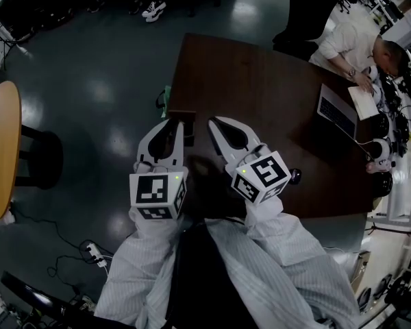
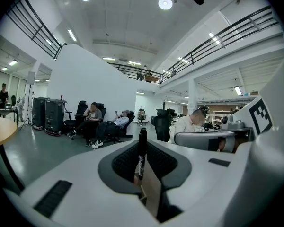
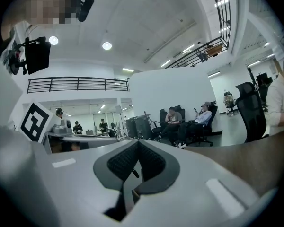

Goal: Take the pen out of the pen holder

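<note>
Black pen (image 2: 142, 156) stands upright betw. the pads of the L claw (image 2: 141, 140). Its lower end sits at the tan holder (image 2: 150, 194) just below the tips; can't tell if it's in or already out. Step in hand, I'd judge: draw the pen clear of the holder. To do it well — lift straight up along the barrel, no tilt, so it doesn't snag the rim or drag the holder w/ it. Go slow till the lower end is free, then swing away. L claw is part closed, pinching the pen mid-barrel, cap above the tips. R claw (image 3: 136, 148), beside the L, has pads pressed together and holds nothing I can name — a small dark stub shows in its gap.
</note>
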Tool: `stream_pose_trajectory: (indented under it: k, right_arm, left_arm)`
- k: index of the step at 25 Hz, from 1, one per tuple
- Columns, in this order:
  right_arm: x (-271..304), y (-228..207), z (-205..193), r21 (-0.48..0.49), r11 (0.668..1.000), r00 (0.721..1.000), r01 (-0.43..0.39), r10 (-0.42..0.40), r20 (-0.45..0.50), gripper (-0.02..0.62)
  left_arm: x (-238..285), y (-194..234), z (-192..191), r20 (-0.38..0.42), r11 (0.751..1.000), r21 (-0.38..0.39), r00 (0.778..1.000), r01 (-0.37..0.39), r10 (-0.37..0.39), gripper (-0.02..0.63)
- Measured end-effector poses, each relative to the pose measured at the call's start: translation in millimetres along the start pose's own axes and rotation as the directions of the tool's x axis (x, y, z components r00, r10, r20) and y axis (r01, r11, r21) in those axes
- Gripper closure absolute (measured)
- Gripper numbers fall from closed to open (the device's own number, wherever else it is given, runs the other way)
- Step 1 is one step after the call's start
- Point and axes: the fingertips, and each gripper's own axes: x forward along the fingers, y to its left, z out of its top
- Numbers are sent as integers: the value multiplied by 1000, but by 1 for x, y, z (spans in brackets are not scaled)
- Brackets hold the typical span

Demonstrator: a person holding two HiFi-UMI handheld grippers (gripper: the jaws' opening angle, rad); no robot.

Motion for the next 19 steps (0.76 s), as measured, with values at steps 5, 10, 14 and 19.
stream_pose_trajectory:
  k: [5, 10, 14, 19]
  right_arm:
    - [-2, -2, 0, 3, 1000, 1000, 2, -2, 0, 595]
    - [-3, -4, -2, 14, 1000, 1000, 4, -4, -5, 595]
    - [-1, -4, -4, 22, 1000, 1000, 3, -3, -9, 595]
    - [2, -4, -4, 21, 1000, 1000, 1, -1, -11, 595]
  left_arm:
    - [4, -3, -2, -6, 1000, -5, 1000, -1, 0, 554]
    - [6, -5, -4, -13, 1000, -8, 1000, 2, -2, 554]
    - [9, -4, -5, -18, 1000, -8, 1000, 5, -6, 554]
    - [10, -3, -7, -26, 1000, -7, 1000, 12, -12, 554]
